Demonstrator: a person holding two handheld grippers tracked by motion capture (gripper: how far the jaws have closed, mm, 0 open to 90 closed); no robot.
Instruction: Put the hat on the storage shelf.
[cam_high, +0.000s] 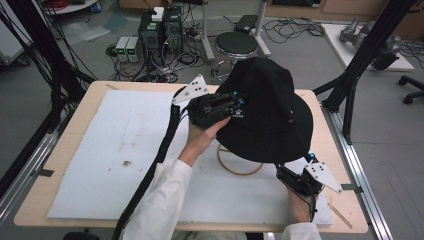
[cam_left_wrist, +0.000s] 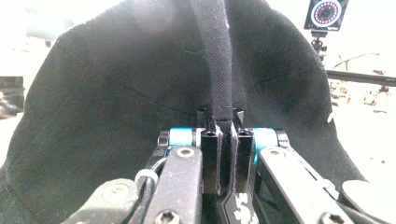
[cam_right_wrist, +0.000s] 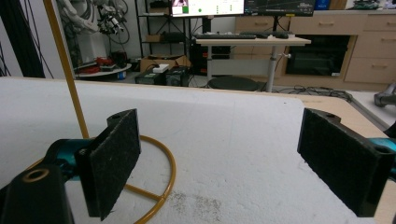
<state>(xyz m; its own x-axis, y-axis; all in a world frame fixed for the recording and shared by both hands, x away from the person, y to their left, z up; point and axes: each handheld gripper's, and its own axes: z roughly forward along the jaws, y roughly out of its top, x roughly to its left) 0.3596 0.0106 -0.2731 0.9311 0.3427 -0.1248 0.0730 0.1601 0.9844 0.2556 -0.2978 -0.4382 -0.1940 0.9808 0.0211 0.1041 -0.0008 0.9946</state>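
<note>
my left gripper (cam_high: 235, 102) pinches the black bucket hat (cam_high: 267, 112) by its brim edge; in the left gripper view my two jaws are pressed together on a fold of the hat's fabric (cam_left_wrist: 219, 70) that runs straight up from between them. the hat sits over the right half of the table, crown up and tipped slightly away from me, brim spreading wide and drooping toward my side. i cannot tell whether it rests on the stand or hangs from my grip alone. under it stands a yellow wire stand (cam_high: 240, 162): its ring base lies flat on the white foam sheet (cam_high: 125, 150) and a thin upright rod (cam_right_wrist: 65, 65) rises from the ring's near side in the right gripper view. the foam sheet covers most of the wooden table (cam_high: 65, 125), with a few dark specks on its left part. my left hand (cam_high: 202, 137) comes in from below, forearm in a white sleeve angled up and right, gripper pointing right into the hat's brim. my right gripper (cam_high: 300, 177) rests low near the table's right front, just under the brim's edge, jaws spread wide with nothing between the pads (cam_right_wrist: 116, 158), aimed across the foam past the ring.
</note>
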